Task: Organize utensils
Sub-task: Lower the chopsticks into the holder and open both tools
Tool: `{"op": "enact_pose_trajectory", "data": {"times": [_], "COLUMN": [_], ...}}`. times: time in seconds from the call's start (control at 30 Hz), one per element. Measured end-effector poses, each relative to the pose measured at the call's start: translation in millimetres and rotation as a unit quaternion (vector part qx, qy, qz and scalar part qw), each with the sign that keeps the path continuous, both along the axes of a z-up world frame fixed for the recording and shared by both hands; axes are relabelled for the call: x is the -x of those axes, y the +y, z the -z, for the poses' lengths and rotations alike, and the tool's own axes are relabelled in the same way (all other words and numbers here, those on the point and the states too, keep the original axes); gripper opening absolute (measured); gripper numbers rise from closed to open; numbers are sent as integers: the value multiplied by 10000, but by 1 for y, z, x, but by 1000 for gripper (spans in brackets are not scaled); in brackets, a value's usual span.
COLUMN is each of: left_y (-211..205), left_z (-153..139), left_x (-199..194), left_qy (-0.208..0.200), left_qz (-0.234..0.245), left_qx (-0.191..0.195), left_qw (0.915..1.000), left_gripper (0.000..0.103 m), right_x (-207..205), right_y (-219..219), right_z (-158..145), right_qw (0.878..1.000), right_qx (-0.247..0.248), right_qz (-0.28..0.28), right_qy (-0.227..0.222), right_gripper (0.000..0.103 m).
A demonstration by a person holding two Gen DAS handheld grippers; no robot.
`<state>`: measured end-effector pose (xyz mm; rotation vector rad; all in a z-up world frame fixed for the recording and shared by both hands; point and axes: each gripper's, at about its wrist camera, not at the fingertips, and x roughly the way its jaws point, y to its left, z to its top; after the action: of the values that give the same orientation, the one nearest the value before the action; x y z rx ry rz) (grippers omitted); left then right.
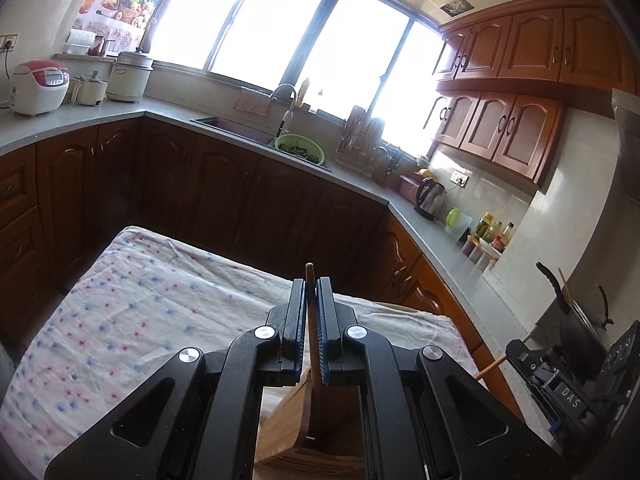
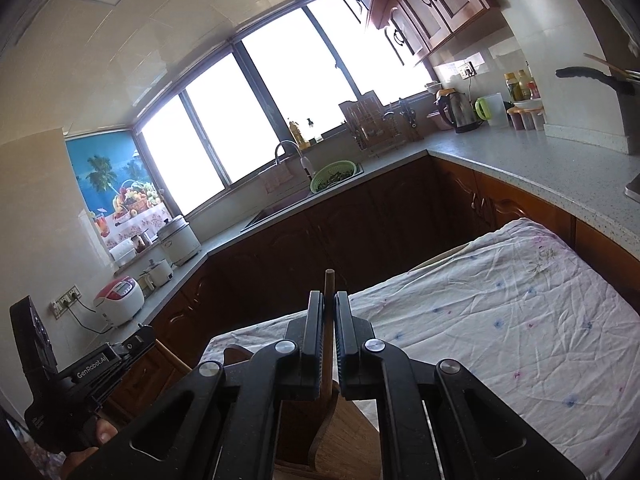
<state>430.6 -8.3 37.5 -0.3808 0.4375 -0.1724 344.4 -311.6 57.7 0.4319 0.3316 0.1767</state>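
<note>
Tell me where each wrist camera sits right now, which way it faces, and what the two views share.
Left wrist: sits on the left claw, looks over the cloth-covered table toward the sink and windows; its shut jaws pinch a wooden stick, and the other claw shows at the right edge.
Right wrist: sits on the right claw, faces the same sink corner; its jaws pinch a wooden stick, and a hand holds the other claw at lower left.
Shared: table, sink, green colander, kettle, wooden holder.
</note>
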Motion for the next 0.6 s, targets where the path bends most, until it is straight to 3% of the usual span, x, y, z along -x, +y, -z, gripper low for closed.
{"op": "enact_pose_trajectory", "data": {"times": [0.23,0.3,0.33,0.4,0.43,0.47,0.6], "left_y": [-2,0,3,9,11,15,25], "left_z": [-5,-4,-4,-4,-5,-6,-8], "left_x": [0,0,1,7,10,15,34], "left_qy": [68,176,196,204,223,221,271], "left_qz": [6,-52,-78,-153,-196,-231,-323], "left_qx": [-90,-84,-33,62,101,155,234], "left_qw": [9999,9998,9998,9997,9995,9994,9988], "left_gripper": [7,23,39,56,71,78,91], "right_x": [-7,-7,-7,-6,-4,0,12], "right_y": [1,1,0,-4,-6,-8,-15], "right_z": [1,1,2,3,4,4,2], "right_qw": [9997,9996,9995,9992,9992,9993,9990], "right_qx": [-38,-46,-54,-177,-240,-273,-350], "right_qz": [-88,-51,-14,-60,-53,-15,5], "right_qy": [213,264,315,340,310,265,279], "right_gripper": [10,20,28,79,83,84,91]}}
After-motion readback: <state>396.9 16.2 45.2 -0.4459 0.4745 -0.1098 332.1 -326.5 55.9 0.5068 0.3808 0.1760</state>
